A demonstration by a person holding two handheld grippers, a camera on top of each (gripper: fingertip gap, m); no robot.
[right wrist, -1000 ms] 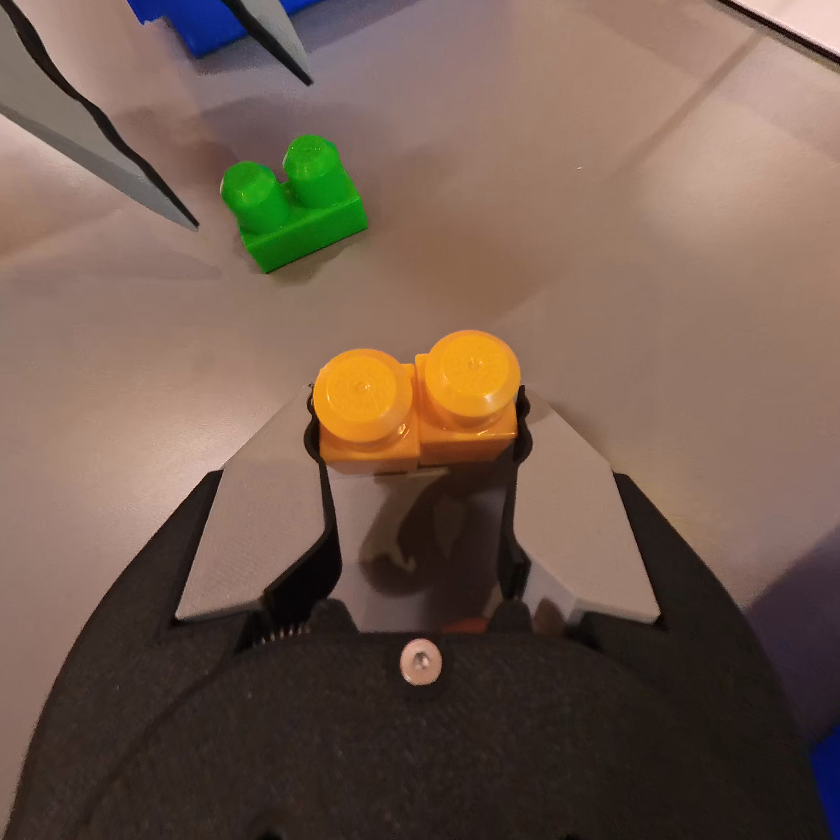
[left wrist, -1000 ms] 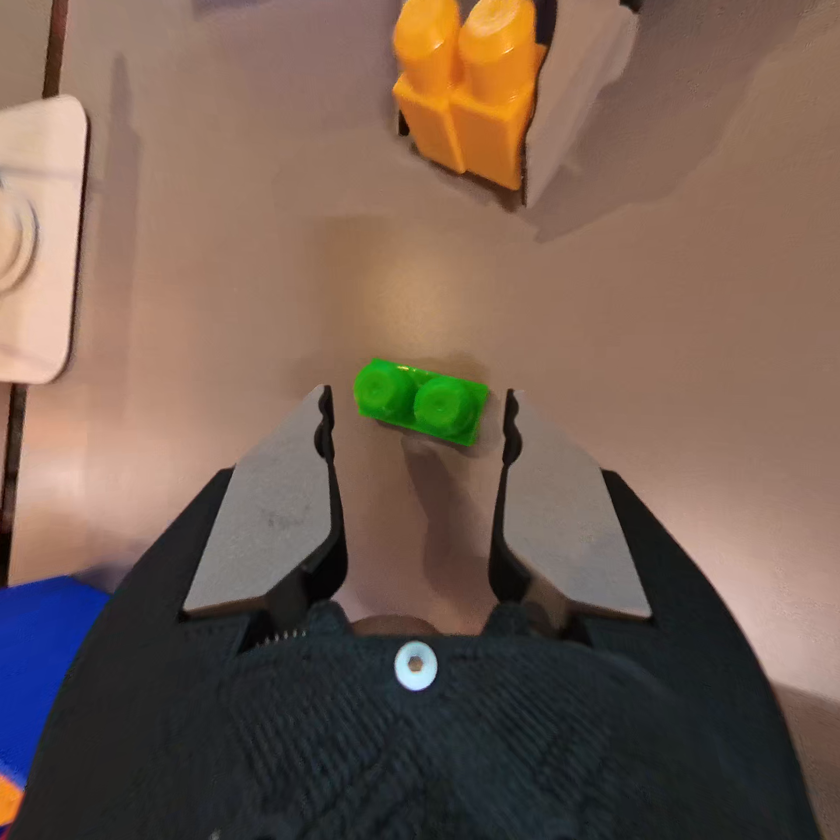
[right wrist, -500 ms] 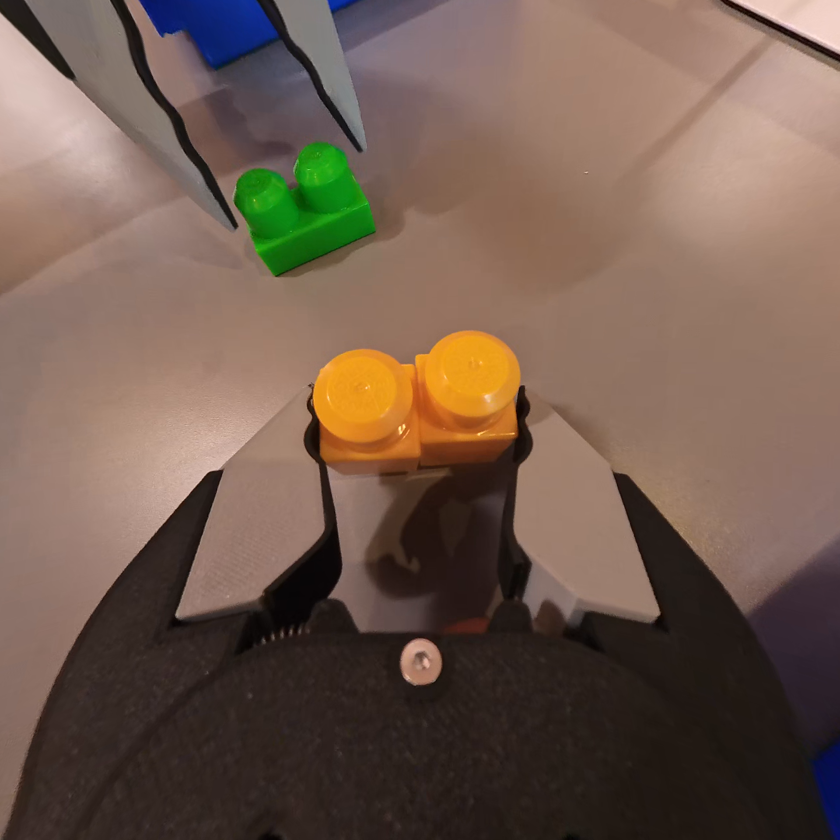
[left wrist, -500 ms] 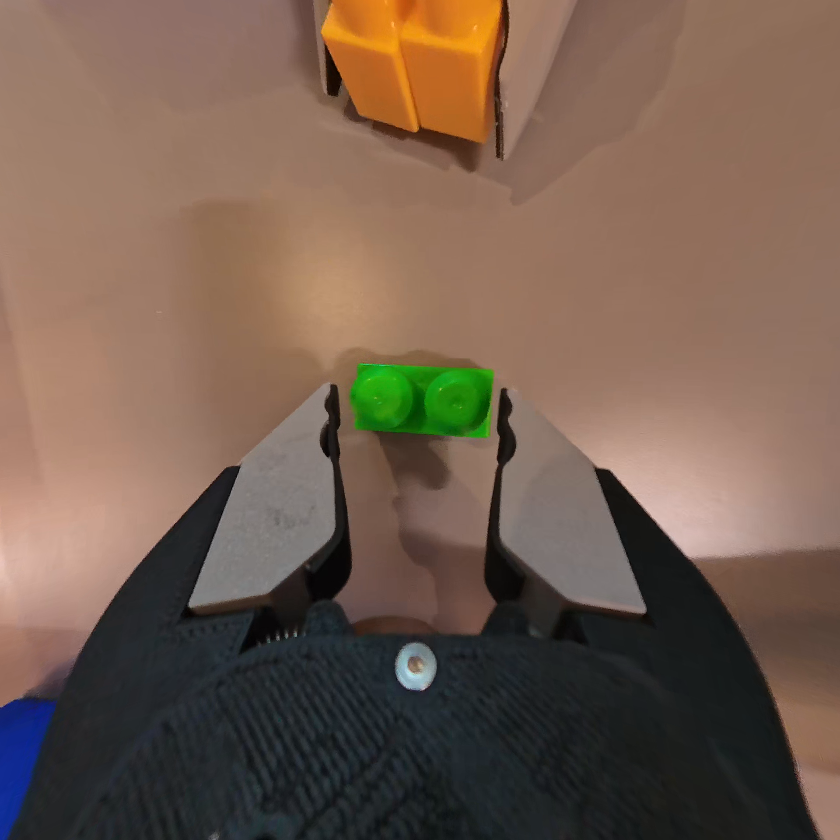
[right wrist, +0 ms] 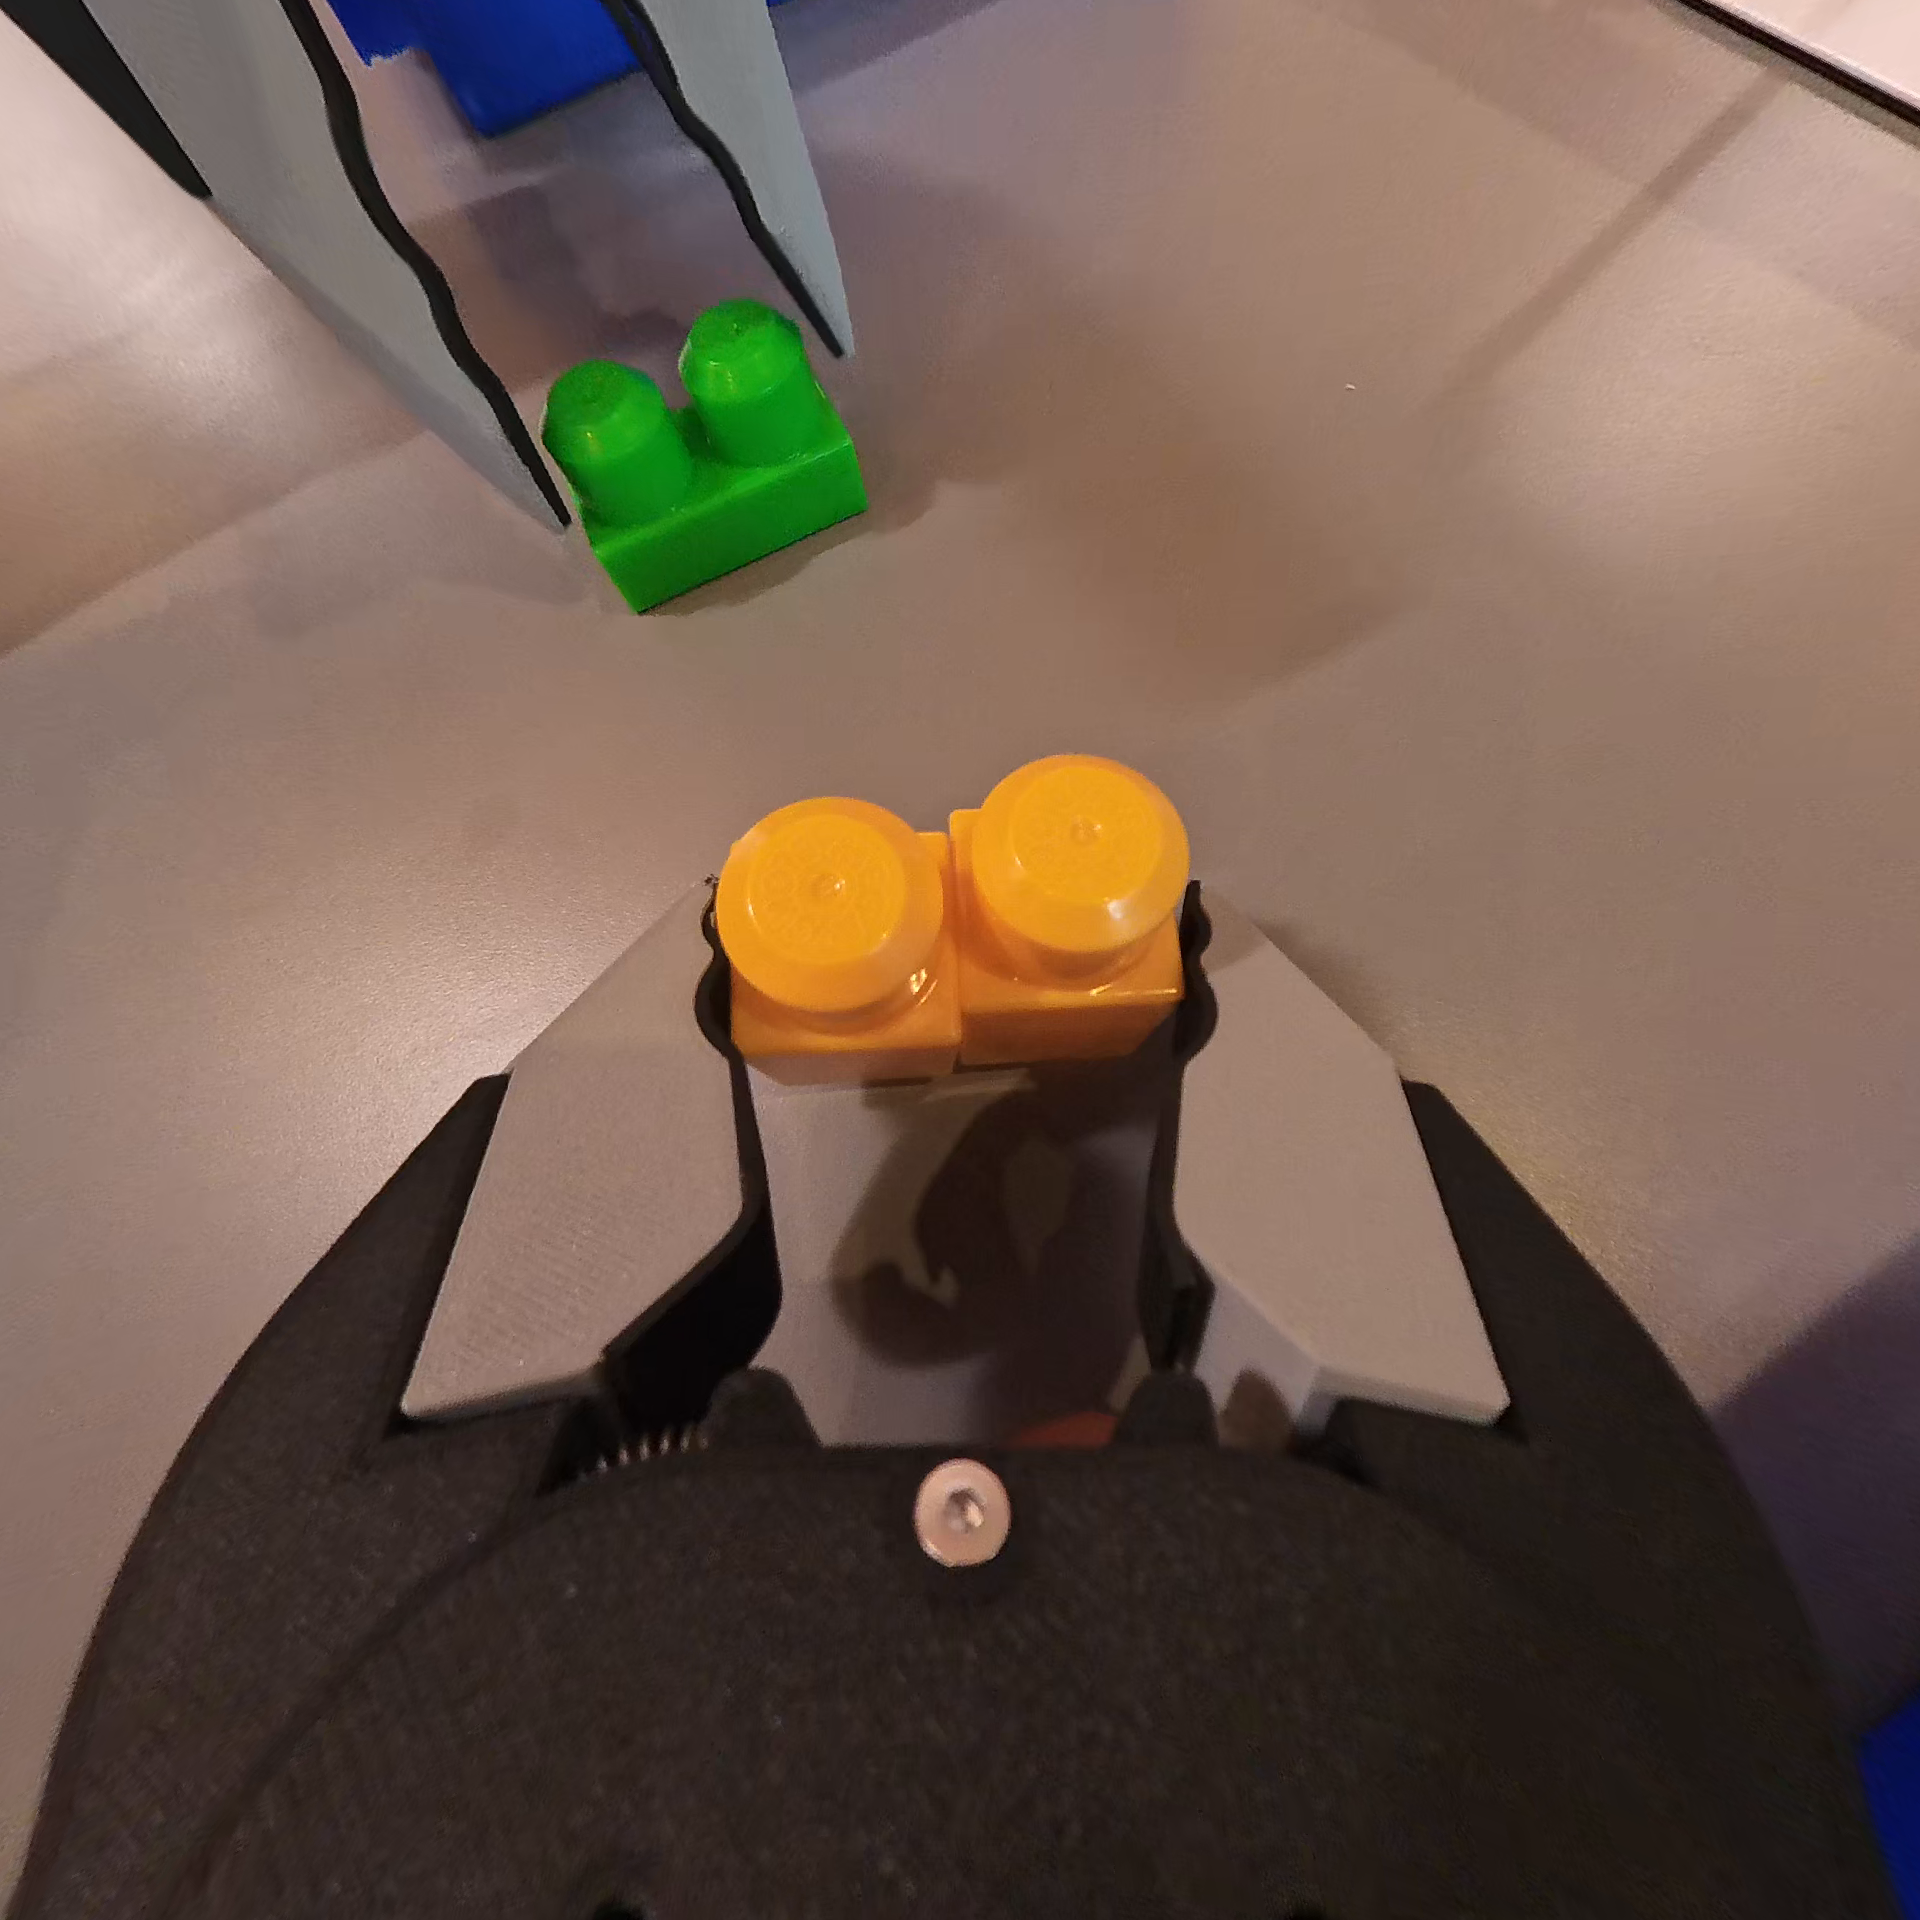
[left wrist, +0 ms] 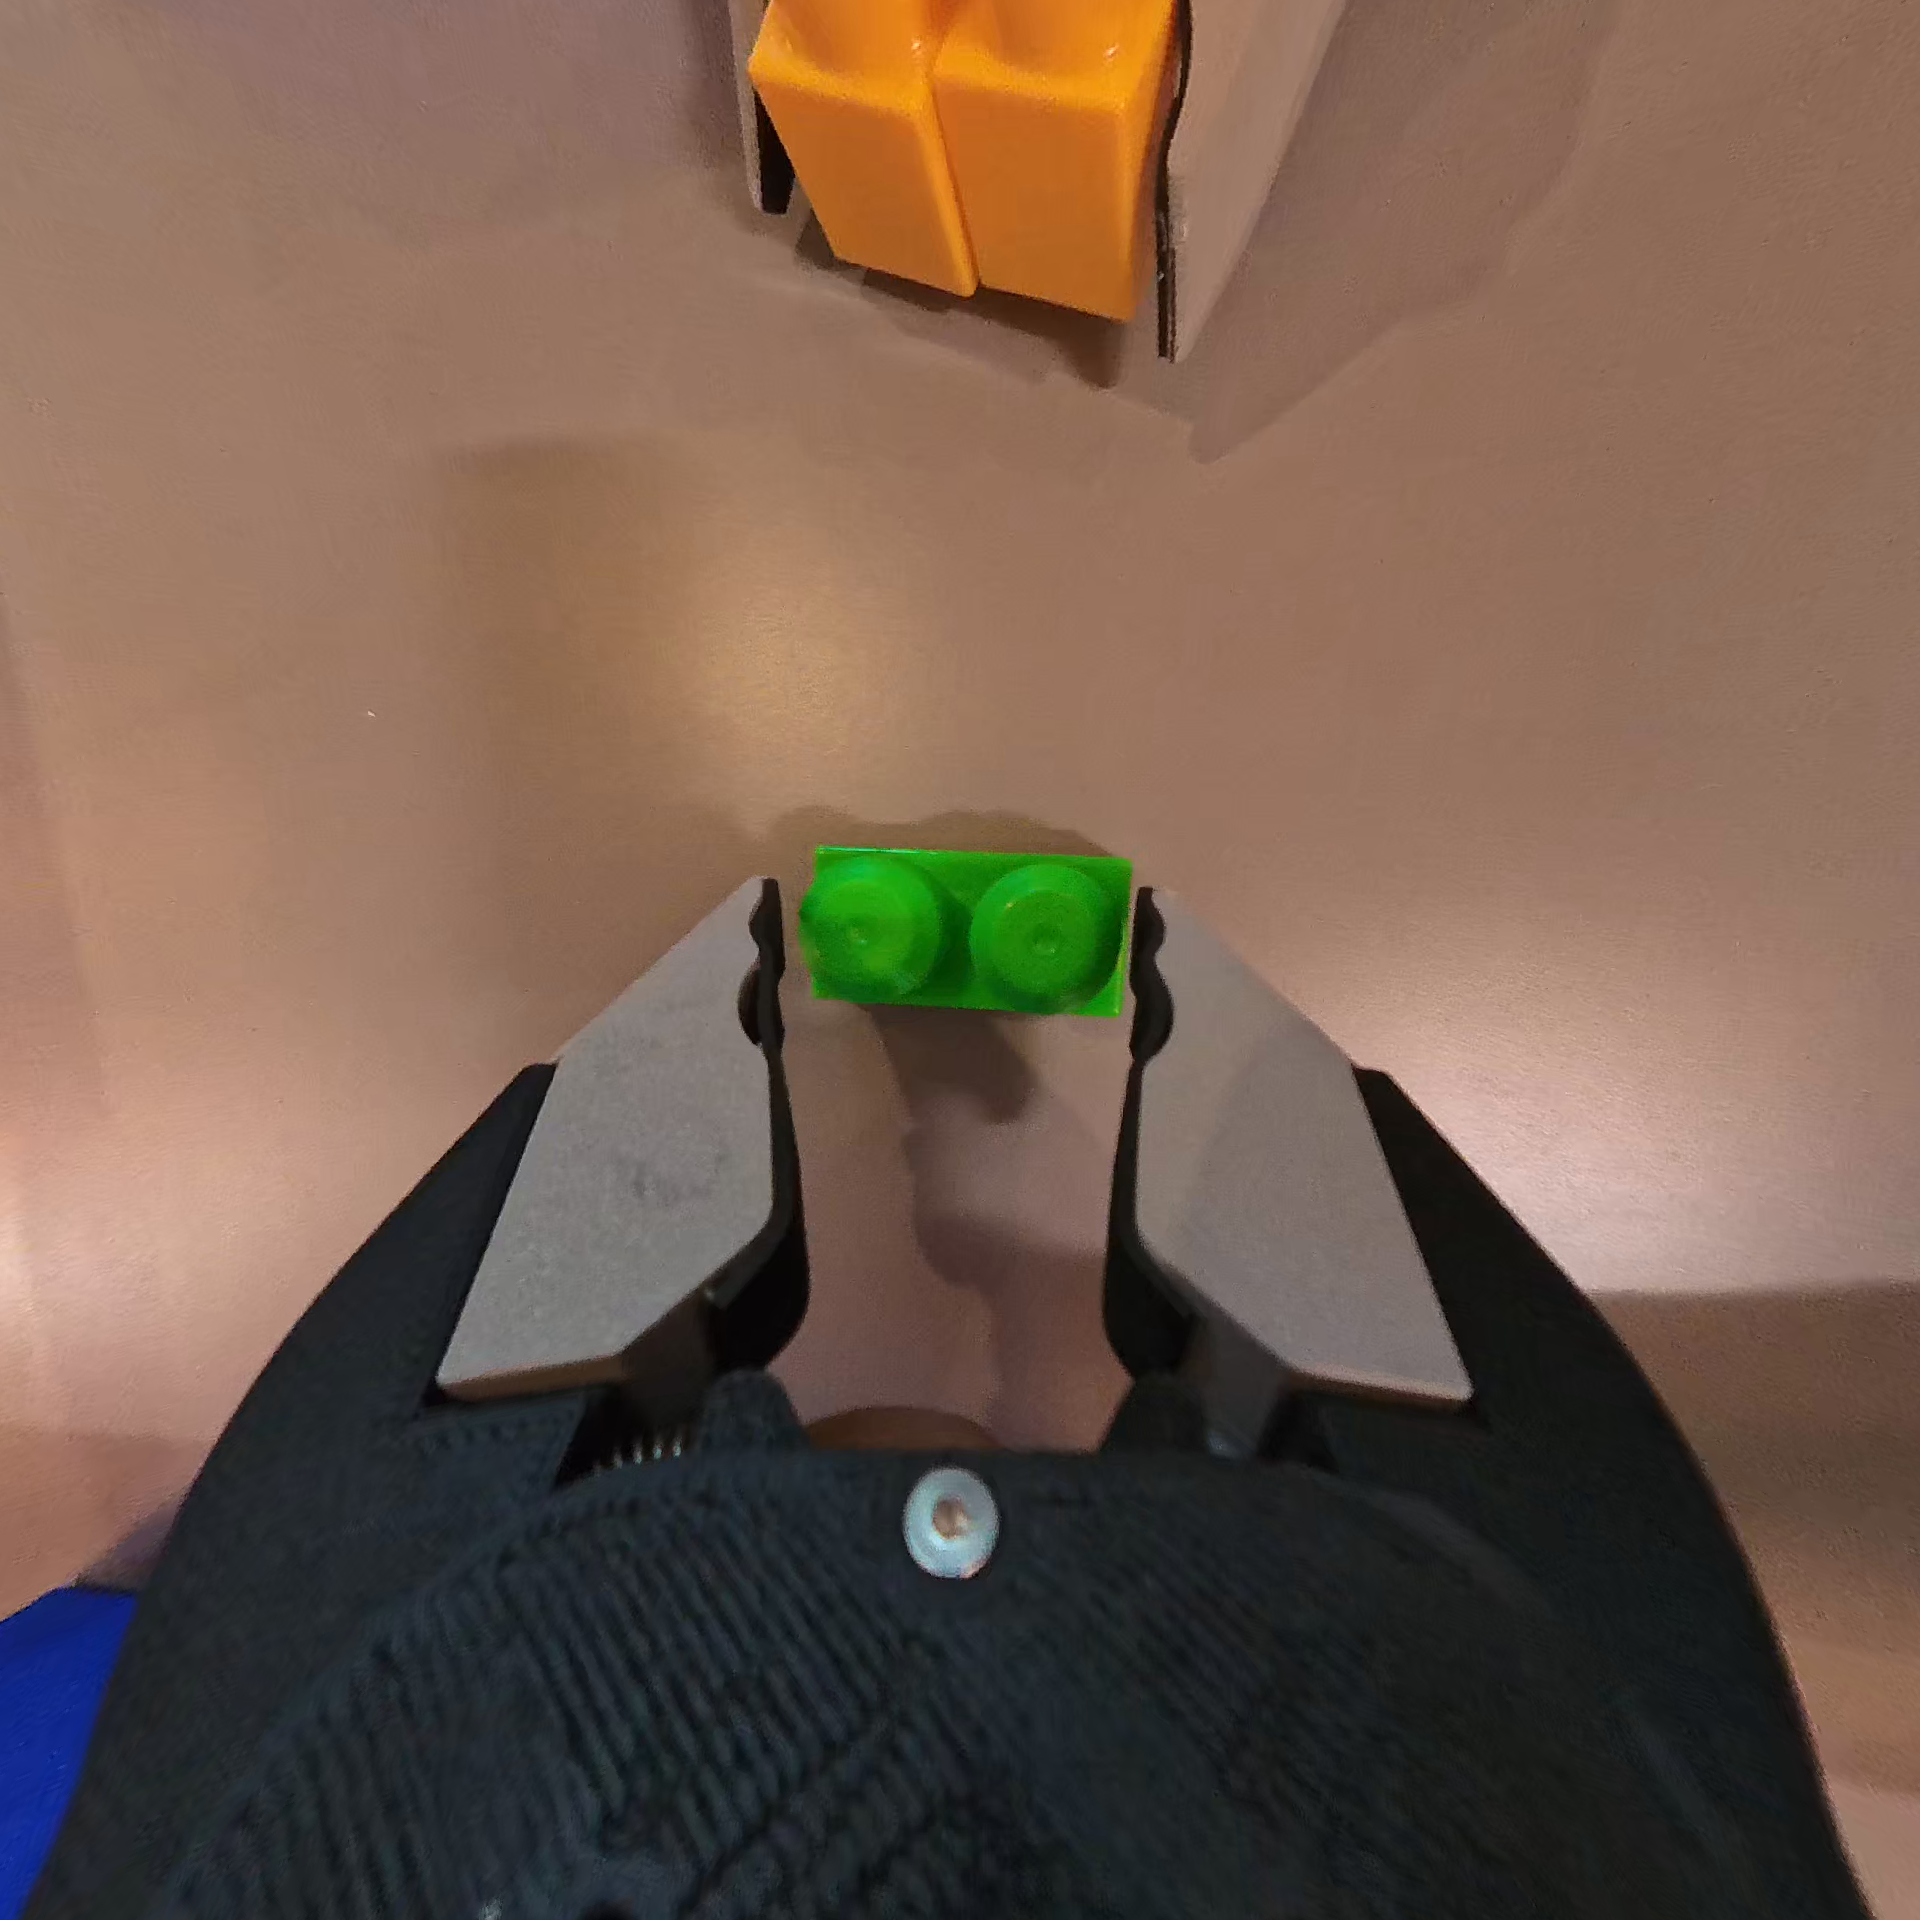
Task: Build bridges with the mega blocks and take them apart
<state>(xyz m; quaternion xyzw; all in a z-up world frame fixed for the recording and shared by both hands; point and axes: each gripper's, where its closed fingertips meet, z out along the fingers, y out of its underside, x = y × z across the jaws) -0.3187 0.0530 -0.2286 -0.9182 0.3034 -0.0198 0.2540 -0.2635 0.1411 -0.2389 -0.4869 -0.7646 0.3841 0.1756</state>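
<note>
Left tongs (left wrist: 951,940) spread, straddling green block (left wrist: 966,928) on bench (left wrist: 416,623), seemingly untouched; right tongs (right wrist: 951,961) pinching orange block (right wrist: 956,925).

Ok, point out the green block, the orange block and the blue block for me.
green block (left wrist: 966,930): left wrist view, on its top between the two studs.
orange block (right wrist: 831,899): right wrist view, on the top of its left stud.
blue block (right wrist: 520,62): right wrist view, on its side, behind the other gripper's fingers.
</note>
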